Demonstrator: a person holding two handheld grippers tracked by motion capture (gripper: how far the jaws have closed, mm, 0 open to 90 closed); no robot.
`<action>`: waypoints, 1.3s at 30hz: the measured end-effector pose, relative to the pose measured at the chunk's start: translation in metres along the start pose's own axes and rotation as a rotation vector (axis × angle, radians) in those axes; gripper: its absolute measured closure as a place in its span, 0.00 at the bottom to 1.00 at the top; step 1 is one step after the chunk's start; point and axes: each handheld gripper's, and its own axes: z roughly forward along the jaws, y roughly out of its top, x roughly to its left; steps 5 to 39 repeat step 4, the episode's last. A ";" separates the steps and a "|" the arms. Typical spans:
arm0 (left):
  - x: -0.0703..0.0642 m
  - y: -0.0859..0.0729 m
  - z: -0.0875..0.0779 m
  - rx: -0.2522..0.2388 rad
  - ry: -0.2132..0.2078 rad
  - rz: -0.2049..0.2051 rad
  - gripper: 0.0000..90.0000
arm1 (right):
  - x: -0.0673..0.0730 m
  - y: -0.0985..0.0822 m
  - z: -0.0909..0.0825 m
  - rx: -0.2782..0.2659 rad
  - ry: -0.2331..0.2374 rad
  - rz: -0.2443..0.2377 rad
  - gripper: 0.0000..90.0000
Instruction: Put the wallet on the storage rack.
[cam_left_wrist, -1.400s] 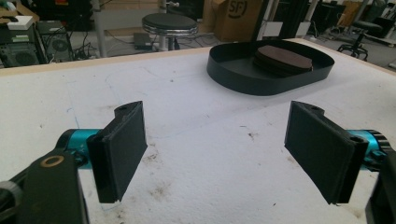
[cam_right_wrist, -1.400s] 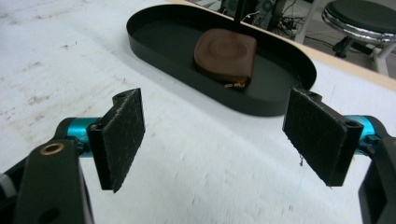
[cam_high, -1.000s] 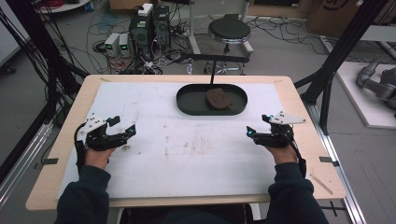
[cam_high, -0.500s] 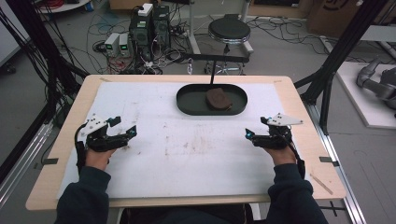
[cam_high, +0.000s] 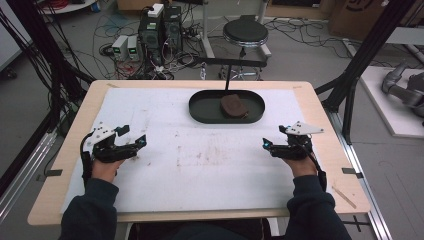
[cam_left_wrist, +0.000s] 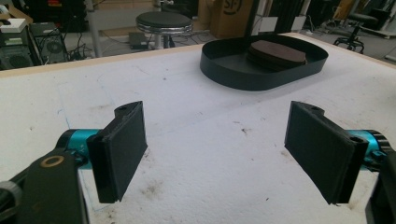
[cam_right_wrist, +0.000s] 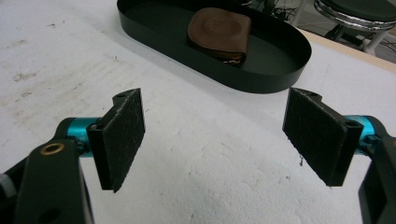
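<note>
A cardboard box (cam_left_wrist: 230, 16) on the floor beyond the counter's far edge, seen in the left gripper view, bears large dark letters that look like "SF", partly cut off. No other text is legible.

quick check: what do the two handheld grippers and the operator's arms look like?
Both grippers, left and right, are black, with flat rectangular black pads on teal cylindrical mounts. A brass-coloured pivot ring sits on each linkage. Each carries a light grey three-cornered plate on top and trails a black cable. The person wears dark long sleeves.
</note>
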 end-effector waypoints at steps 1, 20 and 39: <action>0.000 0.000 0.000 0.000 0.000 0.000 0.23 | 0.000 0.000 0.000 0.000 0.000 0.000 0.24; 0.000 0.000 0.000 -0.001 0.000 0.000 0.23 | 0.000 0.000 0.000 0.000 0.001 0.001 0.24; 0.000 0.000 0.000 -0.001 0.000 0.000 0.23 | 0.000 0.000 0.000 0.000 0.001 0.001 0.24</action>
